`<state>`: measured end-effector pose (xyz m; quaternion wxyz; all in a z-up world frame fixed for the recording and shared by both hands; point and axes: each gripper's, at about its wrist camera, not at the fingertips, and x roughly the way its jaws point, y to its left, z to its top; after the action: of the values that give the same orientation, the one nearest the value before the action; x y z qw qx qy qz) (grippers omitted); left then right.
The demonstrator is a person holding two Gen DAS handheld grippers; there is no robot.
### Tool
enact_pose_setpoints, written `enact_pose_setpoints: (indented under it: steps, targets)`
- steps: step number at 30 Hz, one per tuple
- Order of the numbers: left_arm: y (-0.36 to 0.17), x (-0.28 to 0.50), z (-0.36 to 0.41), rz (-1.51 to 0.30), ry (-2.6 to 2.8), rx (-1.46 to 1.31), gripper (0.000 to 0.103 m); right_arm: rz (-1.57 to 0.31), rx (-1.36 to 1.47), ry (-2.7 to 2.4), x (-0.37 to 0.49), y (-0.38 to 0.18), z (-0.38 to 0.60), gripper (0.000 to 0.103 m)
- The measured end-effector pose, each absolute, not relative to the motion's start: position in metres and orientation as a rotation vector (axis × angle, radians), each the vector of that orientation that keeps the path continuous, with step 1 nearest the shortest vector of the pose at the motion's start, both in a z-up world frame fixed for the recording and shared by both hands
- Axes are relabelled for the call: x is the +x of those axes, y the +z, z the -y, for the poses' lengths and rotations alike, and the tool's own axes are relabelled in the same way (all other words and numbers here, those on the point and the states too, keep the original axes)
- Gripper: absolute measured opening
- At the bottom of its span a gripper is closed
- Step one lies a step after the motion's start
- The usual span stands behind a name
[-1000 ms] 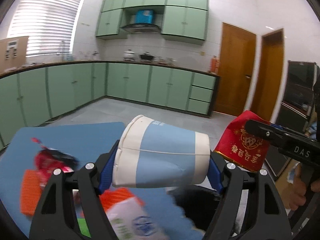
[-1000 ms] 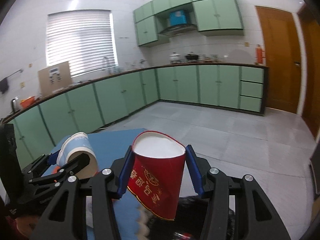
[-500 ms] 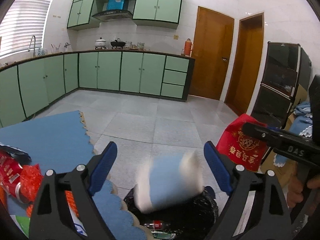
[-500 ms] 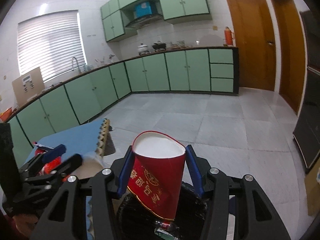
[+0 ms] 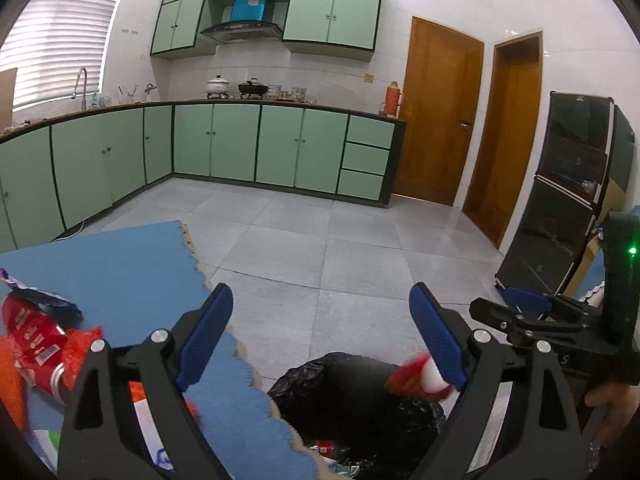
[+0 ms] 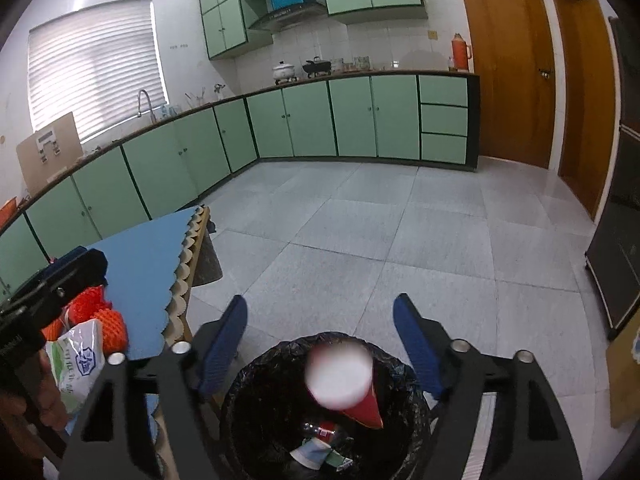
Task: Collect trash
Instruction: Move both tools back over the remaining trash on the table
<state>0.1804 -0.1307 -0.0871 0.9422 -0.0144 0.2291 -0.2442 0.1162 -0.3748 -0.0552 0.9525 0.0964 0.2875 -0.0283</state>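
Now my right gripper (image 6: 320, 340) jaws opening, red cup (image 6: 344, 384) blurred, loose over black bin bag (image 6: 248, 396), left gripper (image 5: 320, 328) wide, empty

Not much you can actually read here. The white plastic bag (image 6: 80, 364) on the blue mat has a blue shield-shaped logo and some green print, way too blurry to make out. The red can (image 5: 34, 344) shows a barcode patch, nothing legible.
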Motion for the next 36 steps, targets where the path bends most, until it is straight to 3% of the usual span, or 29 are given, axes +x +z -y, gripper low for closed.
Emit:
enact_pose_setpoints:
  steps: [10,26,36]
  targets:
    - [-0.067,0.159,0.063,-0.428,-0.366,-0.022,0.089,-0.524,0.173,0.016,0.113,-0.028,0.335,0.091]
    - [-0.091,0.104,-0.097,-0.482,0.015,-0.028,0.090,-0.604,0.136,0.380,0.127,-0.065,0.185,0.092]
    - [-0.122,0.083,-0.123,-0.520,0.062,-0.026,0.090,-0.669,0.076,0.445,0.131,-0.098,0.151,0.091]
